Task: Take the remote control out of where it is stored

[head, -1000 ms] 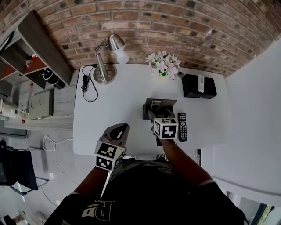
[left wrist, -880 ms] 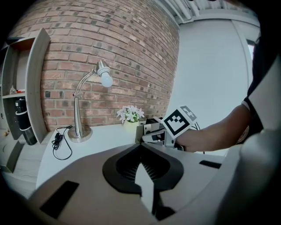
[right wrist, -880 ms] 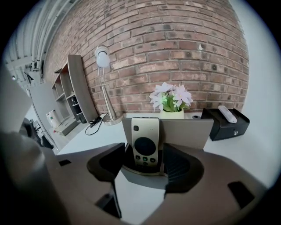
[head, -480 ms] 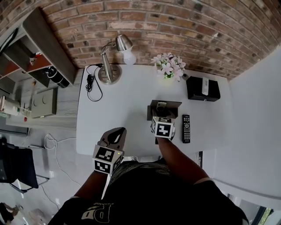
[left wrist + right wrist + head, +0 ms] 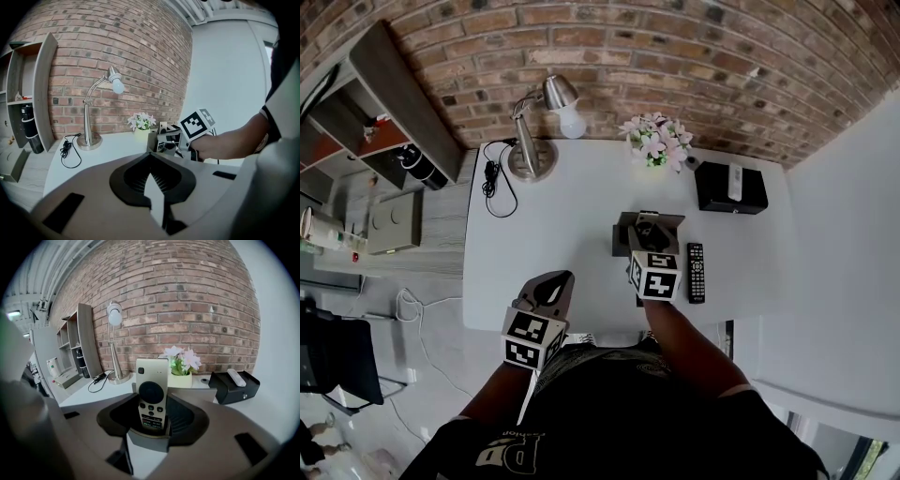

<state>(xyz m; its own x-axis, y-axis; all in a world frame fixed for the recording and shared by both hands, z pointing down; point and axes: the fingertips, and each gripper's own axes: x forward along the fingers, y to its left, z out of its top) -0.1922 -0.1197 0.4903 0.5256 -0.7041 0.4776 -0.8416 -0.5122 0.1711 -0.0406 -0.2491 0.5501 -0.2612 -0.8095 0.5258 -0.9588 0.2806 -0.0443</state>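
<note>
A cream remote control [image 5: 152,394] with a black round pad stands upright between the jaws of my right gripper [image 5: 152,404]. The jaws have just been closing and now press on its lower half. In the head view the right gripper [image 5: 649,236] reaches over the dark open holder [image 5: 622,238] at the table's middle, with the remote [image 5: 648,226] at its tip. My left gripper [image 5: 547,290] hangs at the table's near edge, shut and holding nothing. The left gripper view shows the right gripper [image 5: 174,140] at the holder [image 5: 153,141].
A black remote [image 5: 696,272] lies right of the holder. At the back right stands a black box [image 5: 728,187] with a white remote on top. Flowers [image 5: 656,142], a desk lamp [image 5: 534,141] and a black cable [image 5: 494,178] line the back. A shelf unit [image 5: 389,103] stands left.
The right gripper's jaws have narrowed onto the remote at the holder and the gripper has come up slightly. The left gripper has stayed where it was.
</note>
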